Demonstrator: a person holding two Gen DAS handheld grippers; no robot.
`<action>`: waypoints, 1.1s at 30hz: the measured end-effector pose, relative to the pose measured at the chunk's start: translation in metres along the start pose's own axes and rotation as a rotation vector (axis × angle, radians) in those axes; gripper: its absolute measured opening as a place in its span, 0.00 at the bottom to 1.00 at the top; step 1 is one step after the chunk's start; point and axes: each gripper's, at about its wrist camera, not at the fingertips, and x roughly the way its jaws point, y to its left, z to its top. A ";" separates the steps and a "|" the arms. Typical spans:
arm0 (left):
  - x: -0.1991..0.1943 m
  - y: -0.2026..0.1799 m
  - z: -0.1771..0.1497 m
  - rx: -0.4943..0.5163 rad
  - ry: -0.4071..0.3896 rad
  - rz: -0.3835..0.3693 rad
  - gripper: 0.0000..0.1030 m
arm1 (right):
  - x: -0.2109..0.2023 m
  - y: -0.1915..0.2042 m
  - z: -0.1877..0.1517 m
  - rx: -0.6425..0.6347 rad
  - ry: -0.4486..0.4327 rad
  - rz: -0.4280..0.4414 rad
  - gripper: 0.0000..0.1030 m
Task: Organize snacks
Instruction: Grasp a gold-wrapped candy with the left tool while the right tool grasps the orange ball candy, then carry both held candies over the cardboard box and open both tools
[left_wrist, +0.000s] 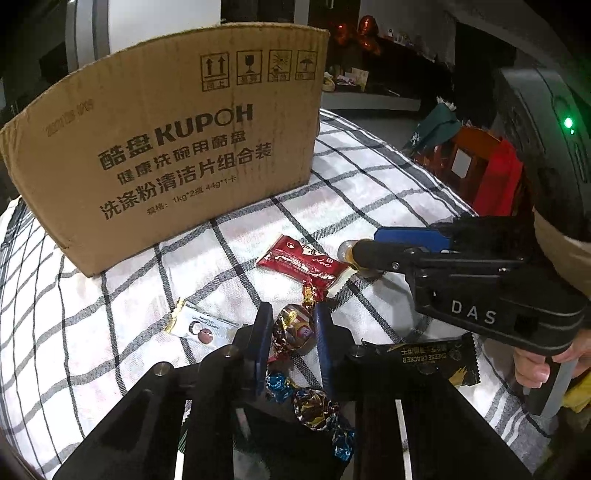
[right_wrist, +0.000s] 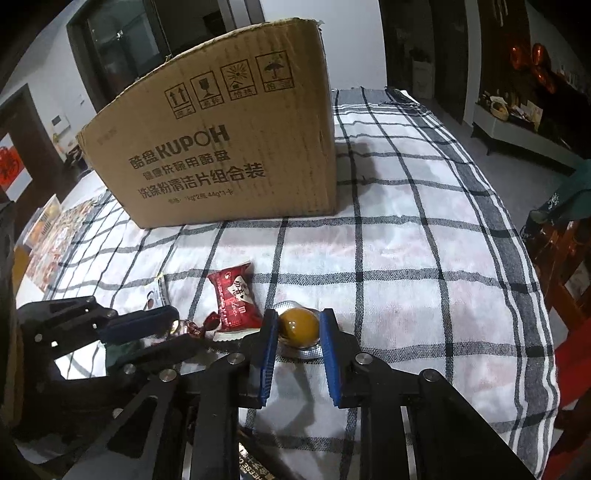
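My left gripper (left_wrist: 291, 314) is shut on a foil-wrapped candy (left_wrist: 291, 330) just above the checked cloth. My right gripper (right_wrist: 298, 317) is shut on an orange jelly cup (right_wrist: 298, 326) with a silver foil rim; it also shows in the left wrist view (left_wrist: 349, 254). A red snack packet (left_wrist: 301, 264) lies between the two grippers, also in the right wrist view (right_wrist: 234, 301). A white candy packet (left_wrist: 201, 326), a black cheese cracker packet (left_wrist: 432, 362) and another foil candy (left_wrist: 314, 408) lie on the cloth near my left gripper. The cardboard box (left_wrist: 166, 147) stands behind.
The cardboard box (right_wrist: 229, 140) takes up the back left of the table. The checked cloth (right_wrist: 424, 240) stretches to the right of it. Printed papers (right_wrist: 55, 236) lie at the table's left edge. A chair with red and green items (left_wrist: 476, 162) stands beyond the right edge.
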 end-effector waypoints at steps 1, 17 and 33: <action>-0.002 0.000 0.000 -0.002 -0.003 0.001 0.23 | -0.001 0.000 -0.001 0.004 0.000 -0.002 0.23; -0.038 -0.008 0.007 -0.005 -0.079 0.013 0.22 | -0.040 0.012 -0.004 0.001 -0.058 0.001 0.23; -0.109 0.000 0.020 -0.033 -0.226 0.074 0.22 | -0.090 0.036 0.012 -0.029 -0.171 0.035 0.23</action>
